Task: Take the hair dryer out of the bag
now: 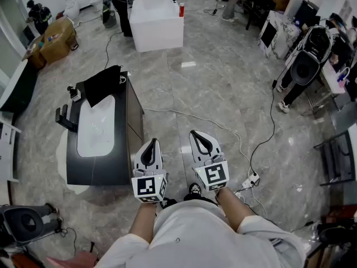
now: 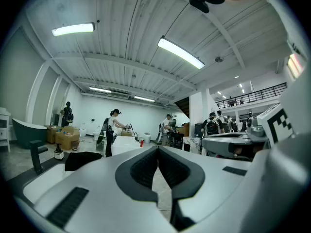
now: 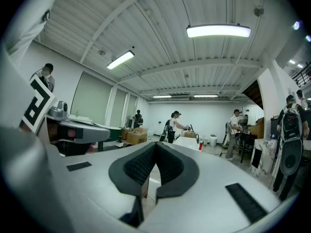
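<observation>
A black bag (image 1: 104, 83) lies on the far end of a dark counter (image 1: 128, 144) with a white basin, left of me; it also shows as a dark shape in the left gripper view (image 2: 81, 160). No hair dryer is visible in any view. My left gripper (image 1: 152, 143) (image 2: 158, 148) is held level in front of my body, right of the counter, shut with nothing between its pads. My right gripper (image 1: 198, 133) (image 3: 155, 144) hangs beside it over the floor, also shut and empty. Both are well short of the bag.
A black faucet (image 1: 63, 119) stands at the counter's left edge. A white tub (image 1: 157, 19) sits far ahead, cardboard boxes (image 1: 53, 38) far left. A cable and a power strip (image 1: 251, 180) lie on the marble floor to my right. People stand in the distance.
</observation>
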A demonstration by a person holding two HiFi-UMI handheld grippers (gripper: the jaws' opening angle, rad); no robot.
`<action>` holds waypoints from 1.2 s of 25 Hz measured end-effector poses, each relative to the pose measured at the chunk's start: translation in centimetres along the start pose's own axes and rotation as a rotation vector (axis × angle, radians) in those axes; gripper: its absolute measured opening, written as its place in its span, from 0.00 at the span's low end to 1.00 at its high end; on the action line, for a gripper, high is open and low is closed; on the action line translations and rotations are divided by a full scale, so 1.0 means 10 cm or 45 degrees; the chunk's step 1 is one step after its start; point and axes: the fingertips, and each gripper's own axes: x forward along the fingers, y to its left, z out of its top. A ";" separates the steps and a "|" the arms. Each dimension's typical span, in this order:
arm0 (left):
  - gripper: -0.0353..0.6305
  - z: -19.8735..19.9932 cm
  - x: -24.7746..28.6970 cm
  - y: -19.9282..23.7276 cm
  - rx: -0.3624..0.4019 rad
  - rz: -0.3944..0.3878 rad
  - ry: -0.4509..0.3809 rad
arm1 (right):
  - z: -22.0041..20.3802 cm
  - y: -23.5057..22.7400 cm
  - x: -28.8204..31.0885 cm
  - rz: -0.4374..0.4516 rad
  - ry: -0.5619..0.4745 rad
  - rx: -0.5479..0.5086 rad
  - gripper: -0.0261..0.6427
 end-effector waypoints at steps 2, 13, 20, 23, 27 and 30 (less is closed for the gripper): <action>0.08 -0.01 -0.06 0.00 -0.005 0.002 0.007 | 0.08 0.04 -0.04 -0.003 0.001 -0.005 0.03; 0.08 -0.11 -0.19 -0.09 -0.004 -0.007 0.034 | 0.02 0.11 -0.21 -0.008 0.014 -0.005 0.04; 0.09 -0.25 -0.15 -0.29 0.014 -0.068 0.096 | -0.11 0.14 -0.22 0.049 0.018 0.027 0.04; 0.09 -0.27 -0.10 -0.39 0.024 -0.076 0.111 | -0.15 0.04 -0.24 0.061 0.024 0.031 0.07; 0.18 -0.31 -0.01 -0.54 0.031 -0.097 0.150 | -0.17 -0.11 -0.30 0.071 0.060 0.062 0.13; 0.18 -0.34 0.09 -0.61 0.038 -0.088 0.166 | -0.21 -0.25 -0.31 0.076 0.066 0.060 0.17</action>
